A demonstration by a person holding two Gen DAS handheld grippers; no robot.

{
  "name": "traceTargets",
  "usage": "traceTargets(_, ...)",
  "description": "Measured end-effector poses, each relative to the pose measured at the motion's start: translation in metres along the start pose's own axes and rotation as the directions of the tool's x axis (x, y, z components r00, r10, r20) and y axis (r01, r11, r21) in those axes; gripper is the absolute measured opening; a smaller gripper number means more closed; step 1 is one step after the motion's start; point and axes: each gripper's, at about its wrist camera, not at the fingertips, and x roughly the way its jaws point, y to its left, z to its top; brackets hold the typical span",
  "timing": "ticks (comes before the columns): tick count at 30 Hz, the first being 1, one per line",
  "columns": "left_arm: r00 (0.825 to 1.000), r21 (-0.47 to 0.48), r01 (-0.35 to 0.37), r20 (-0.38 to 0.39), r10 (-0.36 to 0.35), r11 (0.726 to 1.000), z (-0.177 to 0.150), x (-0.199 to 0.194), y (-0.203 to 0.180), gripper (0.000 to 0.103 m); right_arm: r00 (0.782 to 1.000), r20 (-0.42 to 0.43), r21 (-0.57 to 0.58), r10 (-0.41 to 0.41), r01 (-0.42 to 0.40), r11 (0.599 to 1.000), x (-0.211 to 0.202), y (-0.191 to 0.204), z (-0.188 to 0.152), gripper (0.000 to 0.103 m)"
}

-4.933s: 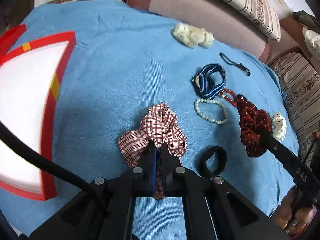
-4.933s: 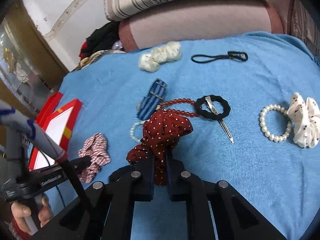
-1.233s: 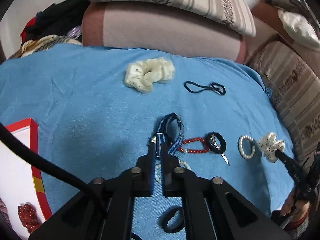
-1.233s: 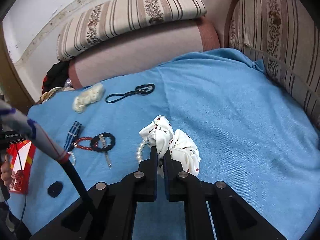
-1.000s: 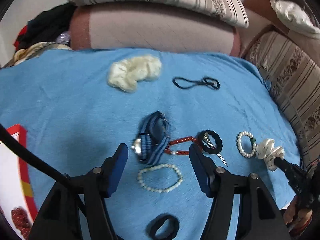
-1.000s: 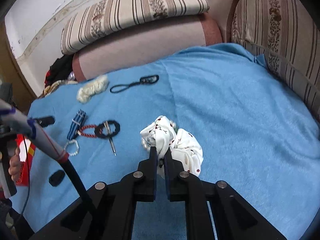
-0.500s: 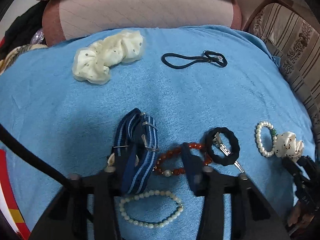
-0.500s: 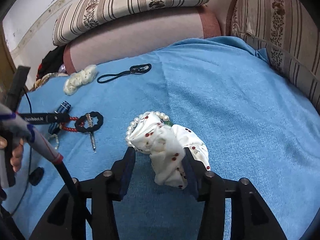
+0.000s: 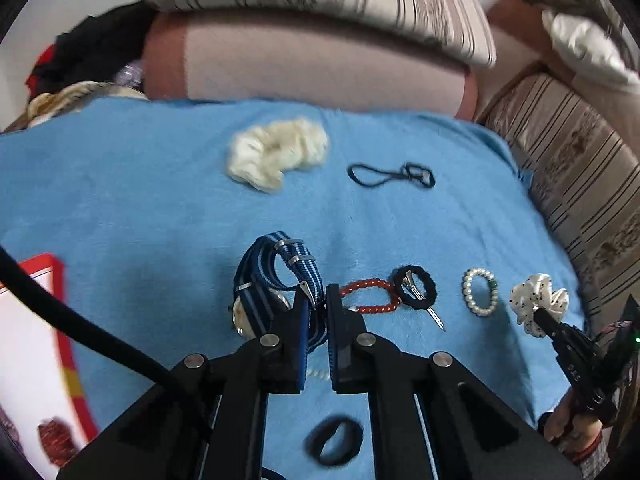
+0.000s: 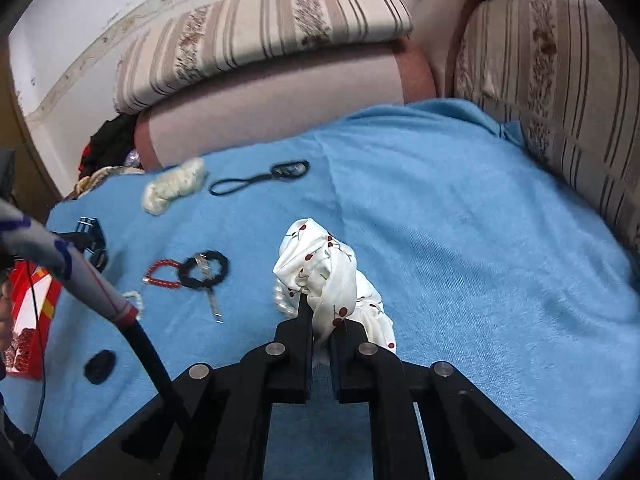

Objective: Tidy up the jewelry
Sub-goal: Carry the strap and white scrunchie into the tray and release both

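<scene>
Blue-striped fabric of the watch strap [image 9: 276,276] sits pinched in the left hand-held gripper [image 9: 318,312] mid-bed, while the right hand-held gripper [image 10: 322,320] is clamped on the white cherry-print scrunchie [image 10: 324,276] nearer the bed's right edge. Both are at the pick-up step; next, I judge, comes lifting and carrying them to the red-rimmed tray [image 9: 48,264] at the left edge. Both point forward and down.

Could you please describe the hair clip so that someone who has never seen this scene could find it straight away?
Start at the blue blanket spread in front of the striped cushions and find the row of small pieces along its near side. Between the red bead bracelet and the pearl bracelet lies a black fabric ring. The silver hair clip lies across that ring, the row's only straight metal piece.
</scene>
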Motion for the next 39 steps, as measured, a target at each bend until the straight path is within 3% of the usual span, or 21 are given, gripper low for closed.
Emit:
traceTargets(4, 0.999, -0.028, -0.012, 0.041, 0.013, 1.000, -0.007, -0.044, 0.026, 0.007, 0.999, 0.003, -0.043, 0.042, -0.042, 0.998, -0.012, 0.026, 0.004, 0.007)
traceTargets(12, 0.989, -0.131, -0.139, 0.039, 0.145, 0.982, -0.040, -0.095, 0.113, 0.007, 0.988, -0.044, -0.146, 0.149, -0.154, 0.977, -0.014, 0.099, -0.004, 0.007)
traceTargets(19, 0.991, -0.286, -0.122, 0.017, 0.132, 0.951, -0.064, -0.093, 0.198, 0.007, 0.971, -0.110, -0.236, 0.211, -0.232, 0.944, -0.006, 0.164, -0.021, 0.007)
traceTargets(27, 0.992, -0.457, -0.102, 0.018, 0.123, 0.883, -0.101, -0.084, 0.292, 0.007, 0.943, -0.169, -0.295, 0.287, -0.326, 0.898, 0.002, 0.231, -0.020, 0.007)
traceTargets(30, 0.993, -0.512, -0.073, 0.043, 0.110, 0.856, -0.112, -0.093, 0.319, 0.007, 0.917, -0.201, -0.284, 0.343, -0.390, 0.876, 0.009, 0.260, -0.012, 0.007)
traceTargets(34, 0.989, -0.557, -0.082, 0.055, 0.135, 0.827, -0.124, -0.102, 0.347, 0.008, 0.861, -0.269, -0.282, 0.433, -0.500, 0.819, 0.021, 0.312, -0.007, 0.007)
traceTargets(39, 0.988, -0.592, -0.063, 0.076, 0.134, 0.804, -0.137, -0.110, 0.369, 0.008, 0.802, -0.368, -0.319, 0.470, -0.583, 0.747, 0.052, 0.394, -0.011, 0.007)
